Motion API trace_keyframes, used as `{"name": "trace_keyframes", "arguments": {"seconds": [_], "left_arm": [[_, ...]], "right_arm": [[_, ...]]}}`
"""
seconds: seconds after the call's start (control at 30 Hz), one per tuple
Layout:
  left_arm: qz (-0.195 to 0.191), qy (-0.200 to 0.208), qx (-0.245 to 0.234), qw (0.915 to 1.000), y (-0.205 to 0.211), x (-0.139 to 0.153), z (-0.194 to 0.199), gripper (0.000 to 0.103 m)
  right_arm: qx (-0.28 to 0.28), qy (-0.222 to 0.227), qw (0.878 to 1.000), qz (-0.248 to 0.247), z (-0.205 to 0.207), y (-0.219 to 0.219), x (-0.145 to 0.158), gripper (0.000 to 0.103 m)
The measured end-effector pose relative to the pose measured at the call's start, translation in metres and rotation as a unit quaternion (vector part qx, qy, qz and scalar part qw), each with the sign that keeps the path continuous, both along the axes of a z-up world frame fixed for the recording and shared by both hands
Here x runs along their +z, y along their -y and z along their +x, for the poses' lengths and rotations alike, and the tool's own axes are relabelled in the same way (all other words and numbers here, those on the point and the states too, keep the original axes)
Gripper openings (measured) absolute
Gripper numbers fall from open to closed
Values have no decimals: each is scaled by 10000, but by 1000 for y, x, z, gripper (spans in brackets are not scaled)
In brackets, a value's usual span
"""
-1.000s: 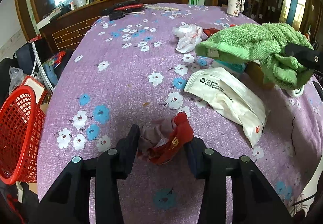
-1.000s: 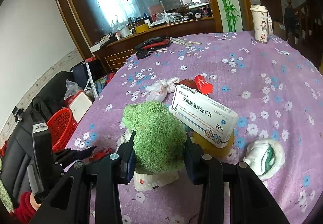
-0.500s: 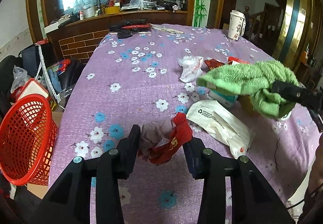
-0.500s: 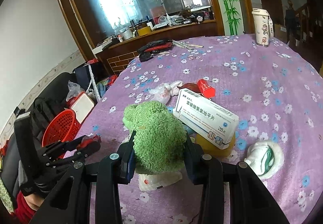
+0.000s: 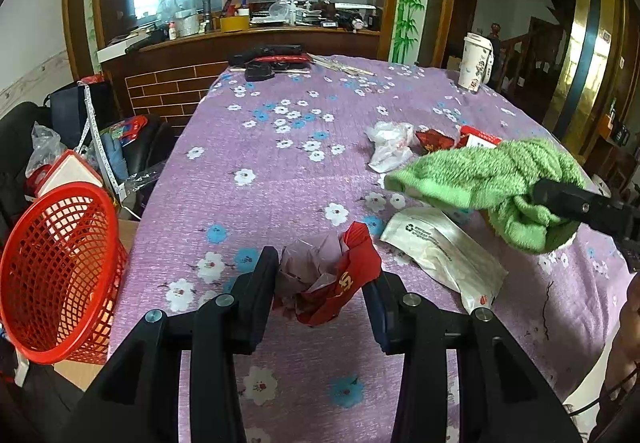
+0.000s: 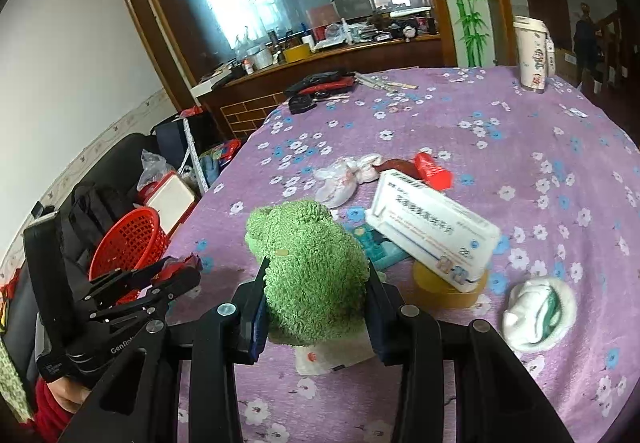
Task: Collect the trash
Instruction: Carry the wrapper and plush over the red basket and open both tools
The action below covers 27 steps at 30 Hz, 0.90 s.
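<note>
My left gripper is shut on a crumpled red and pink wrapper and holds it above the purple flowered tablecloth. A red mesh basket stands off the table's left edge; it also shows in the right wrist view. My right gripper is shut on a green towel, lifted above the table; the towel shows at the right of the left wrist view. The left gripper shows at the lower left of the right wrist view.
On the table lie a white pouch, a white plastic bag, a red packet, a medicine box on a yellow tape roll, a white crumpled wad and a cup. Bags and boxes crowd the floor at left.
Both grippers have risen with their loads. The left gripper with the wrapper has pulled back and up, so the red basket stands larger at its left.
</note>
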<state>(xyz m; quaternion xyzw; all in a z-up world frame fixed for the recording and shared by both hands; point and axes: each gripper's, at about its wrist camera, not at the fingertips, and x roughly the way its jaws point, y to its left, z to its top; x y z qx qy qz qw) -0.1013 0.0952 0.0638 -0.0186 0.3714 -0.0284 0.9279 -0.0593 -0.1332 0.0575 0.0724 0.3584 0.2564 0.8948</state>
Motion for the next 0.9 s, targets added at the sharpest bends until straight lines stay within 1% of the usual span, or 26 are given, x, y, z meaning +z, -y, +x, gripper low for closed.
{"name": "trace_keyframes", "arguments": {"seconds": [0.23,0.33,0.43,0.53,0.63,0.7,0.8,0.9], "left_arm": [[-100,148,251,9995,-28,11,-9,40],[-165,246,442,9986,-50,18,-13,40],[-264,321,687,9968,-77,24,-20,40],[-298,422,1072,9929,-116,29,-28,40],[-323,440,1414,9884,-152,30,-34,40],[-333,418,1706,9839,-182,28,-39,40],[-344,380,1964,9792,-210,23,-42,40],[-378,321,2207,9741,-239,17,-44,41]], "right_arm": [[405,49,9991,-93,1,-43,12,43],[628,8,9979,-131,6,-69,16,43],[891,-28,9959,-154,11,-105,22,43],[1161,-37,9930,-201,15,-144,28,43],[1437,-26,9892,-275,19,-186,31,43],[1607,-40,9865,-313,20,-215,33,43],[1824,-23,9826,-340,21,-255,35,43],[2005,-99,9791,-329,25,-293,33,44]]}}
